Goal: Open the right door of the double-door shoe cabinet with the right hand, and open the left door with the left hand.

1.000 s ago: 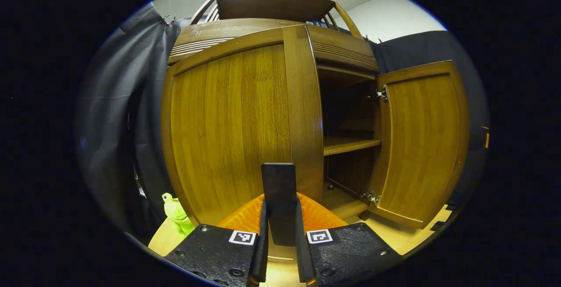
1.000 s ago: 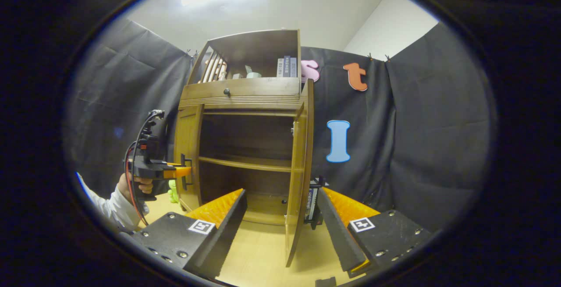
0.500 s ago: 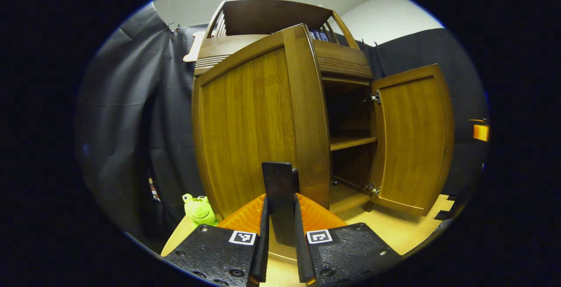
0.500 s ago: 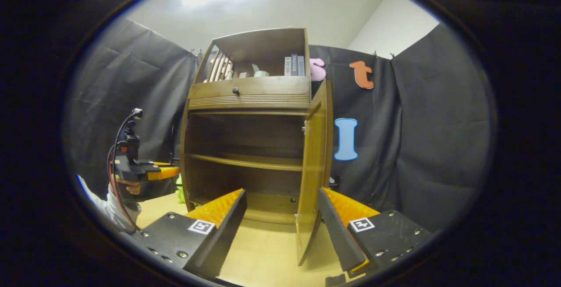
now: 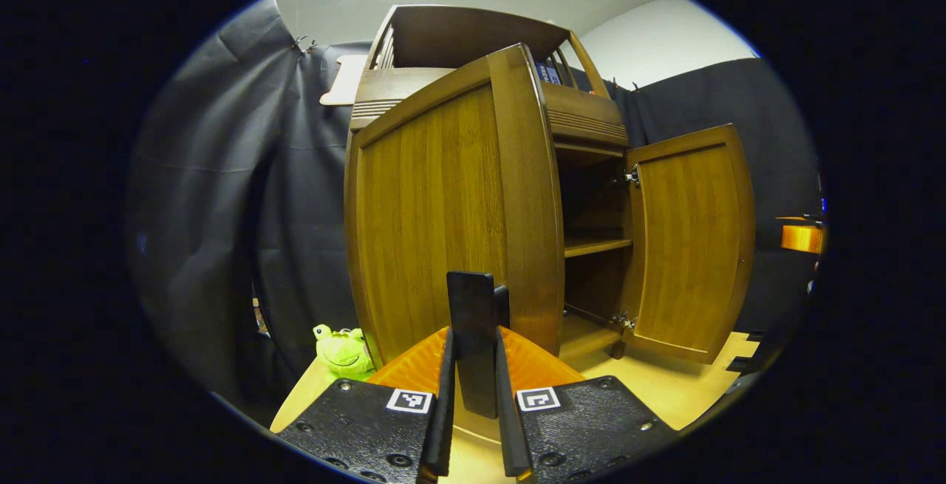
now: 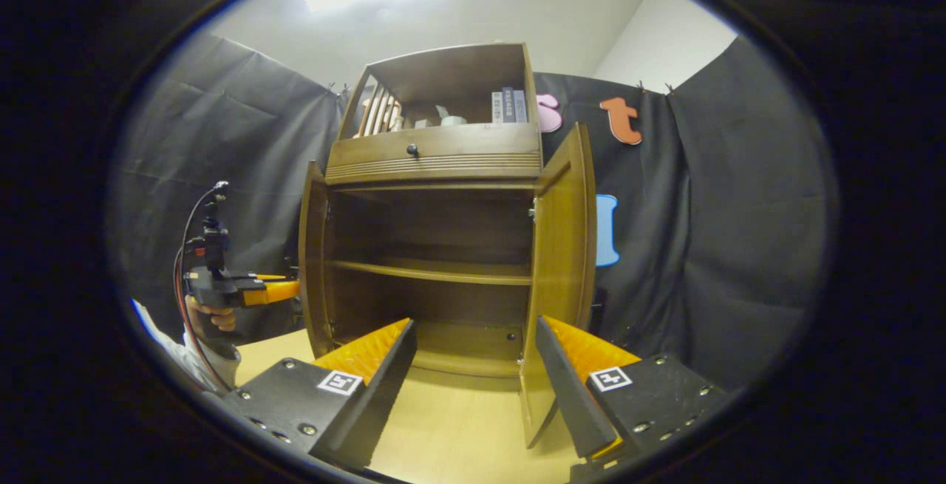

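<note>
The left gripper (image 5: 473,425) is clamping the left door's handle (image 5: 473,336) to swing it outward (right door (image 6: 558,262) standing open); the right gripper (image 6: 473,388) is hanging spread, empty.

The left gripper view sits low and very close to the outer face of the left door (image 5: 436,210), looking along it toward the cabinet's open front; the right gripper view stands farther back, low, facing the open shoe cabinet (image 6: 436,247) squarely from the front; both share the shelves, the right door (image 5: 691,240) and the pale floor (image 6: 451,432).
</note>
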`<state>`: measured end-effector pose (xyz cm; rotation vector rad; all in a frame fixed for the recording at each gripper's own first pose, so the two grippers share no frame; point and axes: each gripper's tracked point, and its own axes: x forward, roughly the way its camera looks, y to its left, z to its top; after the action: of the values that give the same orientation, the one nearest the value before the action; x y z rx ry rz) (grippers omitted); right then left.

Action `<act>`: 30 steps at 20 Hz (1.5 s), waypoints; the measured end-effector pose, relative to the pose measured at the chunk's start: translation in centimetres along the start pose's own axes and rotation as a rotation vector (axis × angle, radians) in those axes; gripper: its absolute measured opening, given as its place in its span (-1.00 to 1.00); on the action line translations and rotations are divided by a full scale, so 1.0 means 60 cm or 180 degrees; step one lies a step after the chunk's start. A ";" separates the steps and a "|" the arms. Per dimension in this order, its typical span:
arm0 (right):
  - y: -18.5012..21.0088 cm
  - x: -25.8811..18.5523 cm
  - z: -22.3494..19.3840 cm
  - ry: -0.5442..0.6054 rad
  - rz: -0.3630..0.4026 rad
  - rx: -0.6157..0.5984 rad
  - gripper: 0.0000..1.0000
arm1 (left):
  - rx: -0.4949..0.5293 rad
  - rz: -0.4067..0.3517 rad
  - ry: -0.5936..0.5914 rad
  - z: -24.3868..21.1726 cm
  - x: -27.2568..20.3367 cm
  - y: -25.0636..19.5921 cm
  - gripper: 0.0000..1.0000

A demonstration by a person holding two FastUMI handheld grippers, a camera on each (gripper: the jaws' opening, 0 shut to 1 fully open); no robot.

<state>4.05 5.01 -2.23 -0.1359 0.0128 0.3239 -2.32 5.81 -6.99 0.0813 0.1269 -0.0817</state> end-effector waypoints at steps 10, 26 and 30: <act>0.065 -0.009 0.000 0.0013 0.0226 -0.0075 0.92 | 0.0023 0.0274 -0.0017 0.005 -0.053 0.087 -0.53; 0.123 0.008 -0.008 0.0004 0.0391 -0.0091 0.96 | -0.0283 0.0294 0.0045 0.004 -0.081 0.257 -0.94; 0.120 0.011 -0.008 0.0007 0.0367 -0.0079 0.96 | -0.0389 0.0146 0.0032 0.002 -0.082 0.267 -0.94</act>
<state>2.40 11.94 -3.70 -0.1604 0.0189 0.4391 -5.79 22.10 -4.99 -0.0375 0.1398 -0.0276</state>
